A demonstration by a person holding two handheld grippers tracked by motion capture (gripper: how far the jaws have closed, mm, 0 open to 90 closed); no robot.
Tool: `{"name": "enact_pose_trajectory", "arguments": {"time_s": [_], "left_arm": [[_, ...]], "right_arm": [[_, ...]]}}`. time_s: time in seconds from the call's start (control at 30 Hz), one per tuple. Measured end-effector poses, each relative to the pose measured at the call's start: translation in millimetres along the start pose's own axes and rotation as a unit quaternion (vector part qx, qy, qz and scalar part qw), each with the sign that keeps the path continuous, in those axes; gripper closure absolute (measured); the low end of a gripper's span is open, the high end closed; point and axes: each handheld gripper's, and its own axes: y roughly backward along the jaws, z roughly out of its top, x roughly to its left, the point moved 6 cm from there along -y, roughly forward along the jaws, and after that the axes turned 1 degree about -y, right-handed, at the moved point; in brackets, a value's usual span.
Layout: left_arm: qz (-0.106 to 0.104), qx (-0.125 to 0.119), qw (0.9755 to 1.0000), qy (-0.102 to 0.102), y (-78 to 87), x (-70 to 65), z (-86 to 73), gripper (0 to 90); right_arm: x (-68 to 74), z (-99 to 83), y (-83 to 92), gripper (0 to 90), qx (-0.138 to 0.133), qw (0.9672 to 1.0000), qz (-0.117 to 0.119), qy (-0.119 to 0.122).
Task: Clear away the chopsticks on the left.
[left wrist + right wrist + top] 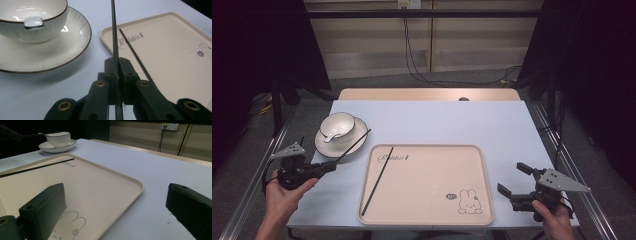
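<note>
A: Where are the chopsticks?

B: One black chopstick (377,179) lies flat on the beige tray (427,212), running on a diagonal from near the printed word at the tray's far left down toward its near left corner. The second chopstick (353,145) is clamped in the left gripper (331,165), jaws closed tight on its lower end. In the left gripper view it rises straight up from between the pressed-together jaws.

A: And where does its free end go?

B: It points up and away over the edge of the white saucer (324,146), toward the bowl (337,124) that sits on that saucer. I cannot tell whether it touches the saucer's rim. A white spoon (330,136) rests inside the bowl.

A: The other tongs?

B: The right gripper (512,180) is held near the tray's right edge, over the pale blue table (507,125), jaws spread wide and gripping nothing. In the right gripper view one jaw hangs above the rabbit drawing (470,202) in the tray's near right corner, the other above bare table.

A: Anything further out?

B: Cables (417,70) hang down the wall behind the table, and a person's hands hold both grippers from the near edge.
</note>
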Motion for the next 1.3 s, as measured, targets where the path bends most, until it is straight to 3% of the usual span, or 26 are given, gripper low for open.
{"name": "enact_pose_trajectory", "arguments": {"time_s": [0.2,0.27,0.33,0.57,0.77,0.93,1.1,1.3], "left_arm": [[-0.005,-0.002,1.0,0.005,2.1,-21.1,-1.9,85.7],[0.01,0.006,0.9999,0.002,1.7,-25.8,-4.9,85.7],[0.012,0.014,0.9998,0.0,-0.7,-30.0,-9.5,85.7],[0.011,0.002,0.9998,0.019,-4.0,-53.5,-14.9,85.8],[0.015,0.005,0.9984,0.054,-7.2,-68.2,-19.4,85.8],[0.022,0.009,0.9979,0.06,-10.0,-77.4,-18.8,85.8],[0.002,0.015,0.9978,0.064,-21.6,-91.1,-14.6,85.8],[0.03,0.004,0.996,0.084,-42.0,-88.5,-3.7,85.8]], "right_arm": [[0.0,0.1,0.1,2.4,-0.002,1.0,-0.002,0.0],[0.4,0.1,0.3,2.4,-0.001,1.0,0.001,0.003],[0.5,0.1,0.0,2.4,-0.001,1.0,0.001,0.002],[0.1,0.0,-0.2,2.4,-0.001,1.0,-0.001,0.0],[0.1,-0.2,-0.1,2.4,0.001,1.0,0.001,0.002],[-0.2,-0.3,-0.2,2.4,0.002,1.0,0.0,0.003],[-0.3,-0.2,-1.3,2.4,0.0,1.0,-0.001,0.001],[0.0,-0.3,-0.1,2.4,0.001,1.0,0.002,0.003]]}}
